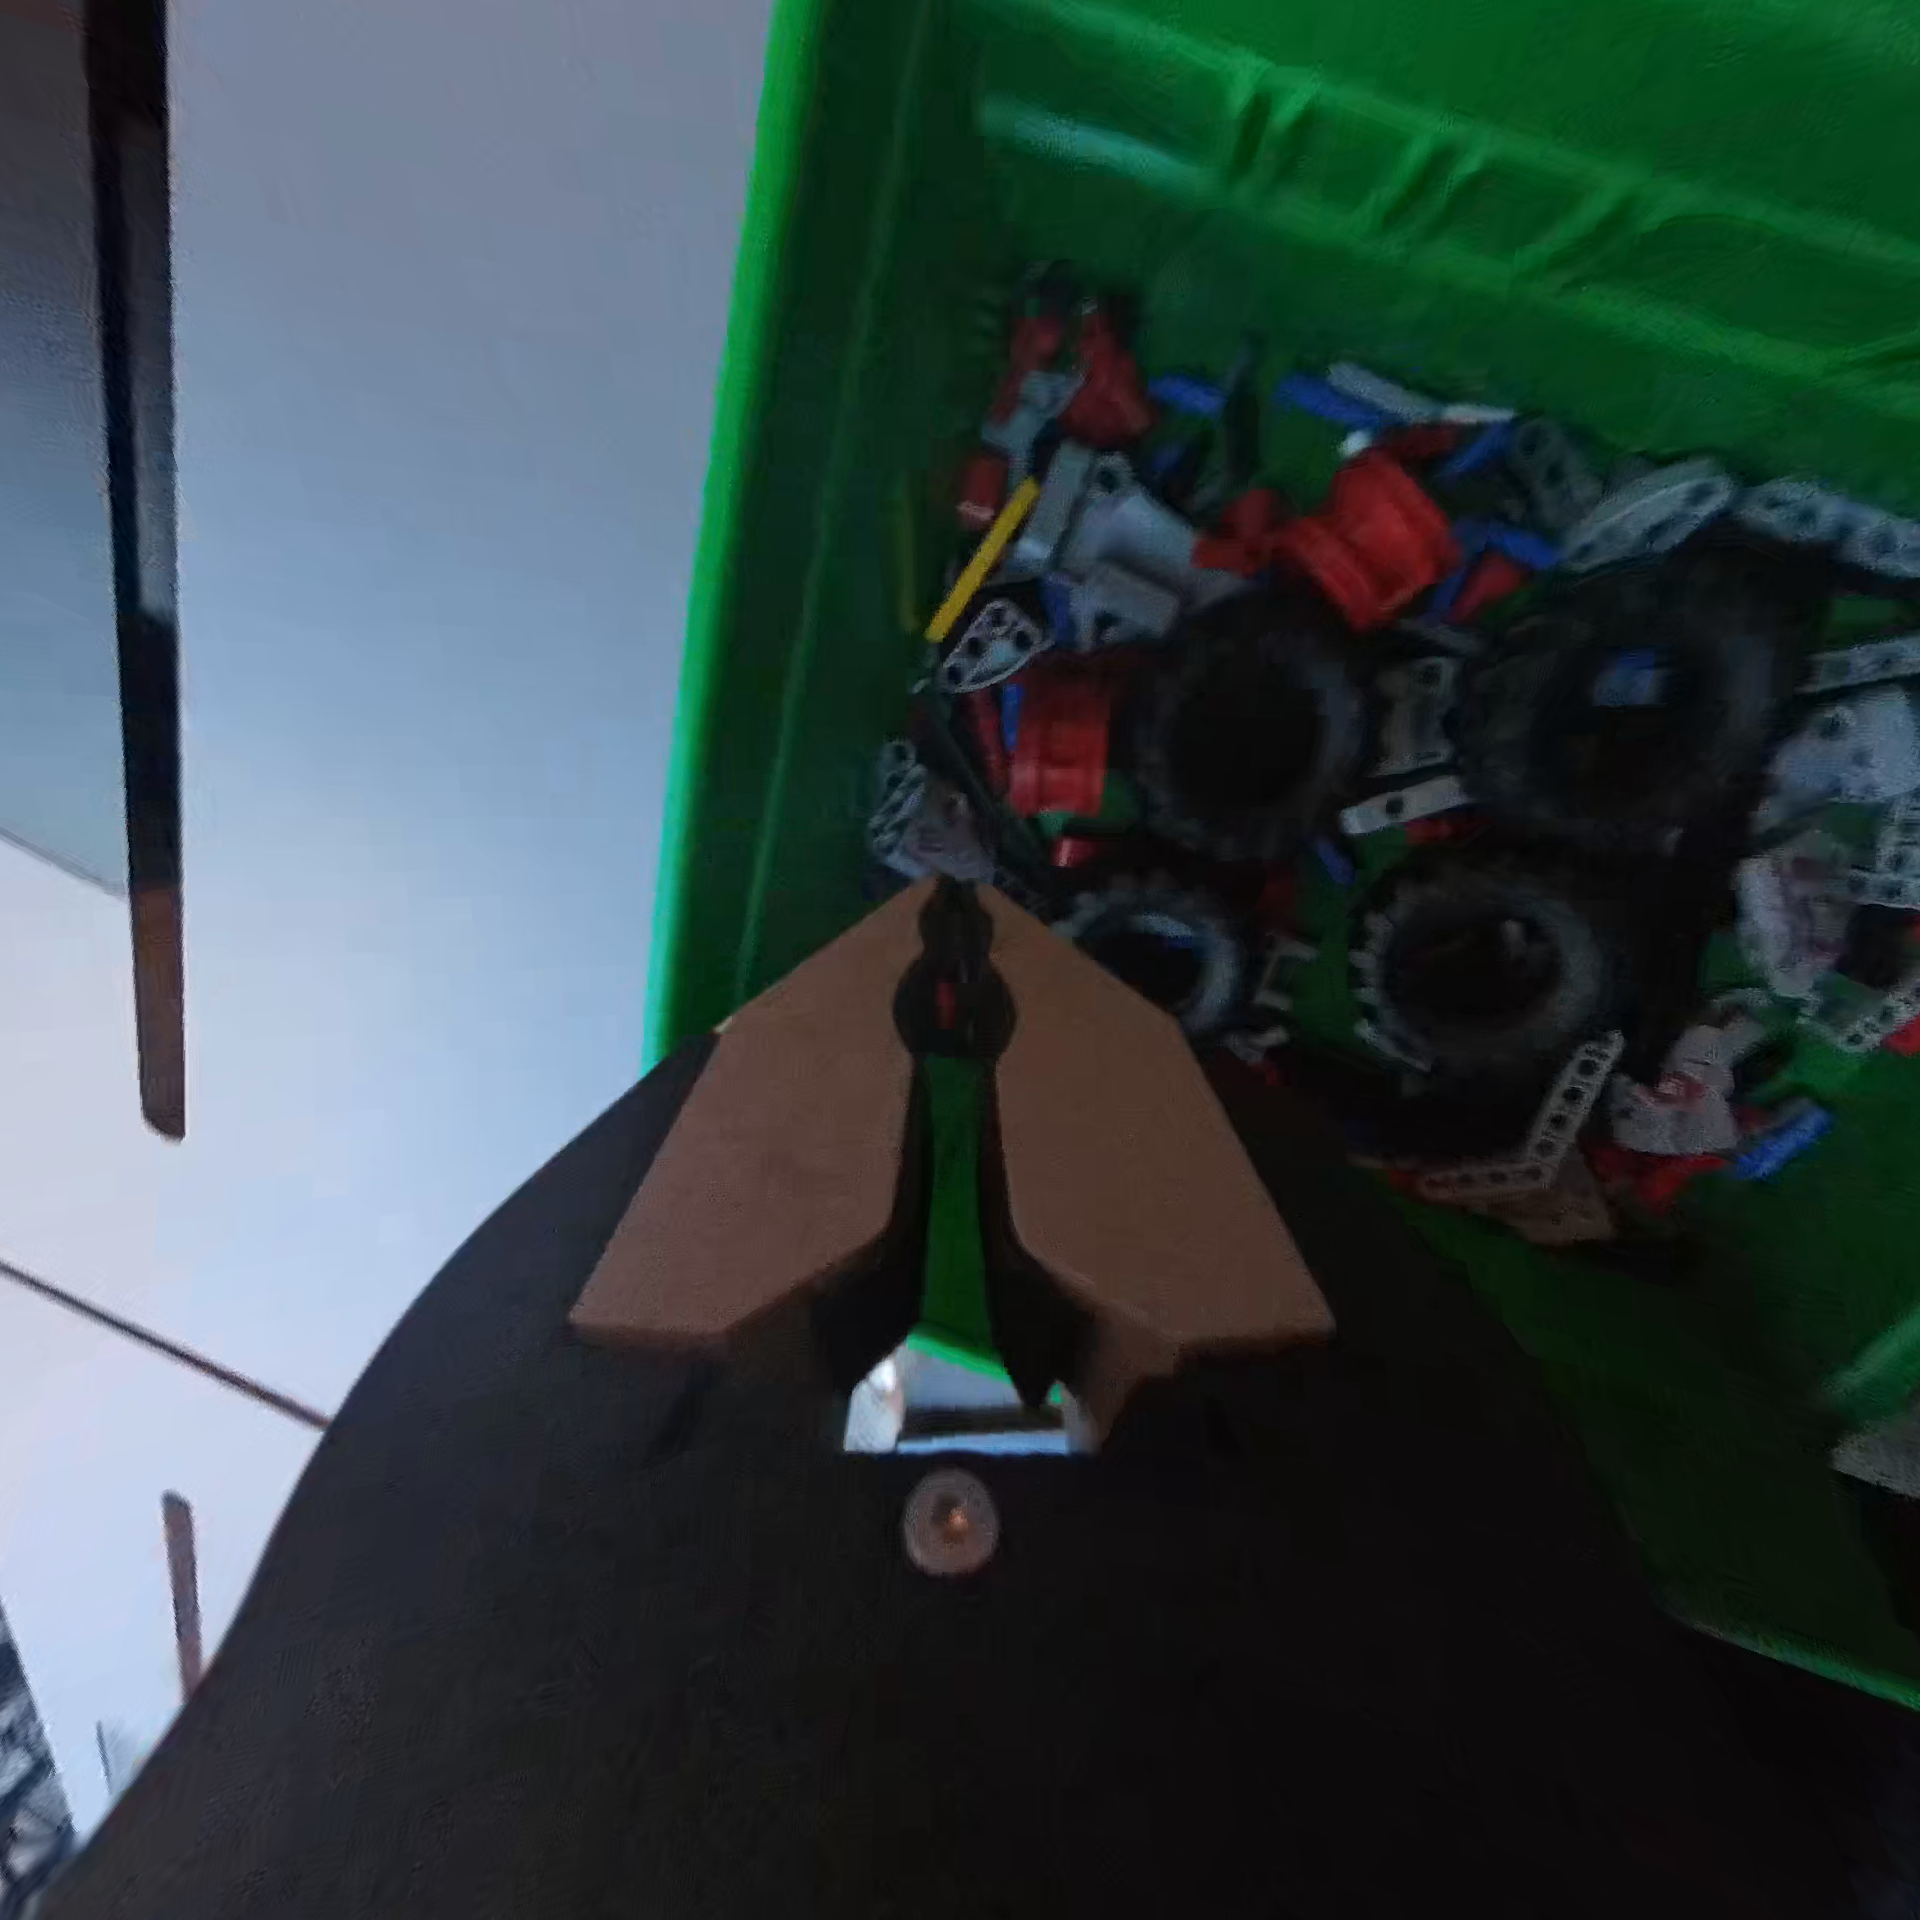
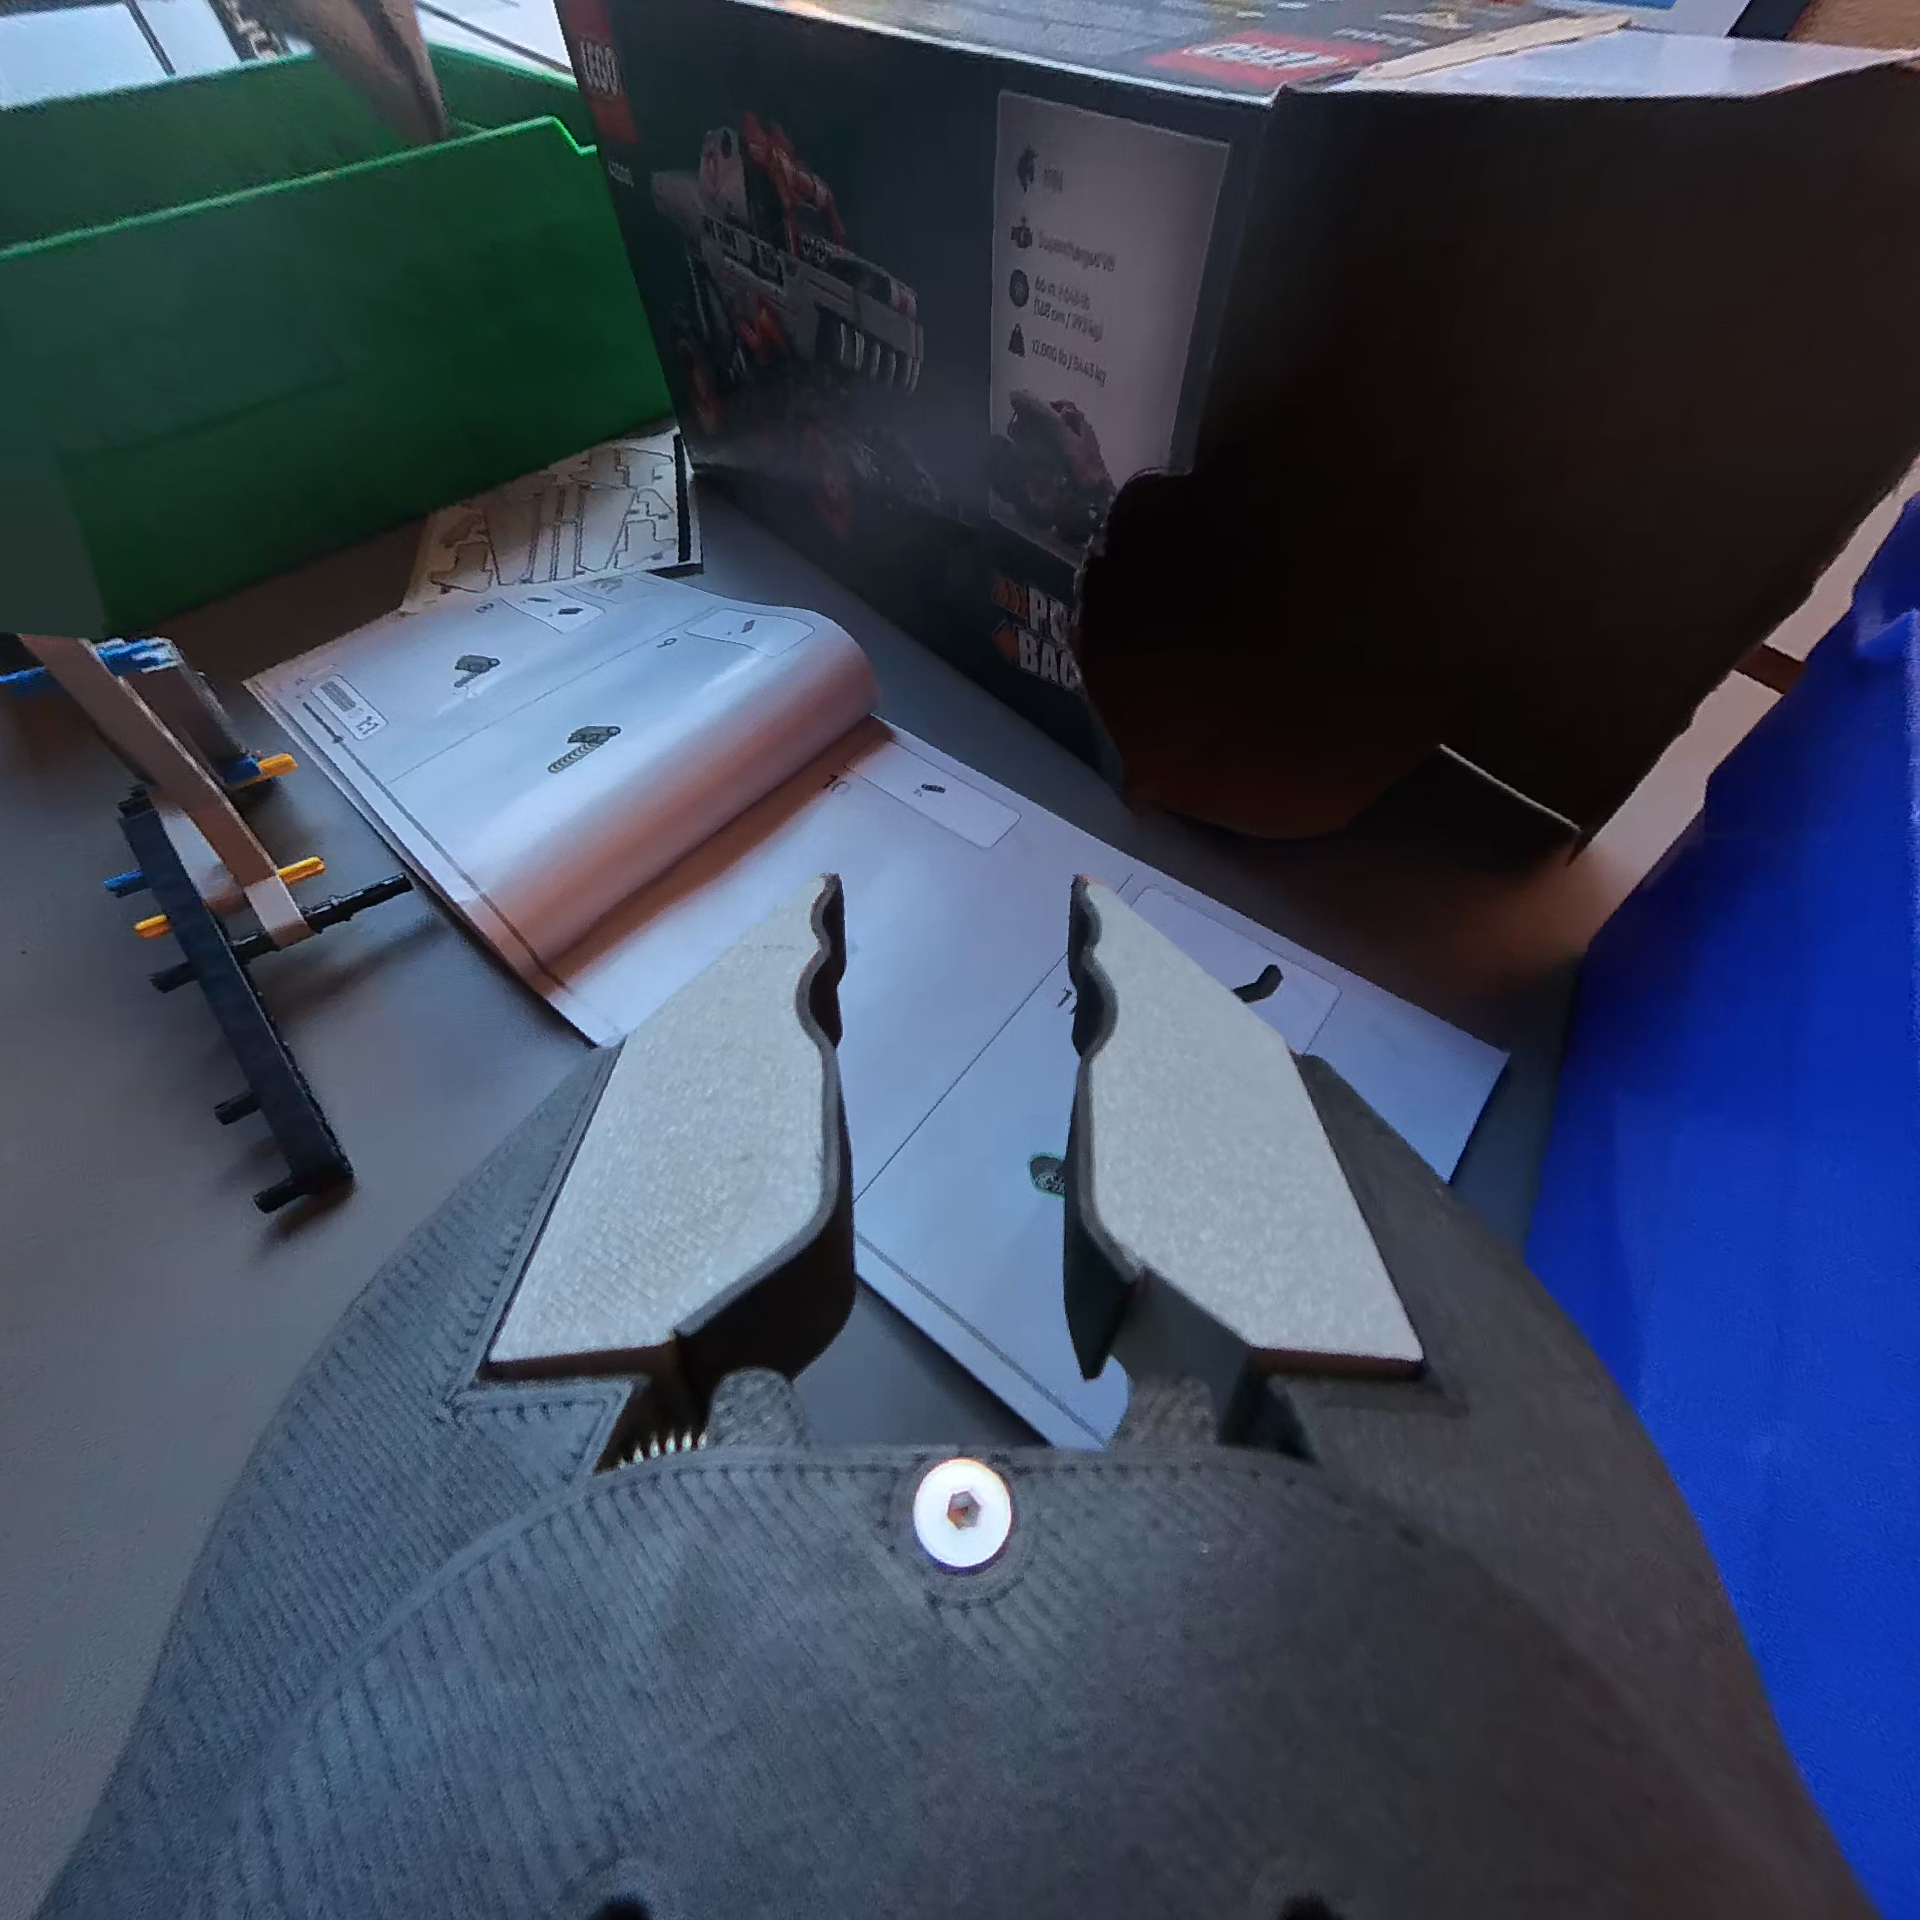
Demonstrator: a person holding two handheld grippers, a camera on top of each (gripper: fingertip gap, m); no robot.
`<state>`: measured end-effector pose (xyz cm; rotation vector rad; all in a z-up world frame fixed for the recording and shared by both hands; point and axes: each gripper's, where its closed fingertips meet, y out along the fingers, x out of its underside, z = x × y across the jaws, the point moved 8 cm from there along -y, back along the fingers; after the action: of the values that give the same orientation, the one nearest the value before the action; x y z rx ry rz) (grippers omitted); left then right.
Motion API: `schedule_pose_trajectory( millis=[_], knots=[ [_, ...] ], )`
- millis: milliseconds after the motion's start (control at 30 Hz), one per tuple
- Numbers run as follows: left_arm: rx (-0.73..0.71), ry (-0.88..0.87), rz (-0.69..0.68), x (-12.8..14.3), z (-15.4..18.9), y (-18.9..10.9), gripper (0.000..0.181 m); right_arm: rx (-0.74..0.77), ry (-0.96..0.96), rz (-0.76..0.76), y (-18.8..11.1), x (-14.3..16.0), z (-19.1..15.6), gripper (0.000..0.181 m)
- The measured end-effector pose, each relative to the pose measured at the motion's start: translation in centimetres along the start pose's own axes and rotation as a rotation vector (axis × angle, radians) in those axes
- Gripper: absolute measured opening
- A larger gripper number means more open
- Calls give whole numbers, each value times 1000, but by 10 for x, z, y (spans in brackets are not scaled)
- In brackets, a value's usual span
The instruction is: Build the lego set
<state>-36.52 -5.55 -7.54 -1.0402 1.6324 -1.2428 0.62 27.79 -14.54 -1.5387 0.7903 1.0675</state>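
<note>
Build was barely started: one black beam (image 2: 234, 1003) pinned, bin (image 1: 1351, 156) still loaded. Left gripper (image 1: 958, 914) pinched a small dark part (blurry), right gripper (image 2: 954, 914) sat wide and empty.

The left wrist view is smeared by motion blur: the loose bricks (image 1: 1403, 748) in the green bin (image 1: 1455, 208) are soft and streaked, and the left claw (image 1: 958, 914) is seen dark against a pale, washed-out background. The right wrist view is sharper; the right claw (image 2: 954, 904) is evenly lit, while the set box (image 2: 935, 312) lies in shadow. Straight edges are bent outward by wide-angle distortion.
</note>
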Motion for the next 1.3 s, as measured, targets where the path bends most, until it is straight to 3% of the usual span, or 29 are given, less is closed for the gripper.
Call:
schedule_pose_trajectory(
  millis=[33,200,367,467,567,733,833,967,1067,1300],
  knots=[
    [32,34,29,-5,7,-1,0,0,1,5,0,0,0,41],
    [70,110,24,-12,21,3,0,-2,-6,7,0,-1,0,41],
    [336,318,113,-29,64,4,0,7,-14,-10,2,0,-1,40],
    [396,425,87,-34,86,12,0,6,-13,-8,2,0,-1,40],
    [297,415,15,-38,81,30,0,3,-12,-4,1,0,-1,39],
    [316,384,-55,-32,70,46,0,-17,0,1,1,0,0,38],
    [272,297,-92,-29,58,42,0,-24,5,8,0,-1,0,38],
    [107,196,20,-32,33,23,0,-28,12,11,0,-1,1,38],
    [50,113,24,-24,16,15,0,-28,14,9,0,-1,1,38],
    [-31,52,-209,12,0,28,0,-22,12,1,1,0,1,38]
  ],
)
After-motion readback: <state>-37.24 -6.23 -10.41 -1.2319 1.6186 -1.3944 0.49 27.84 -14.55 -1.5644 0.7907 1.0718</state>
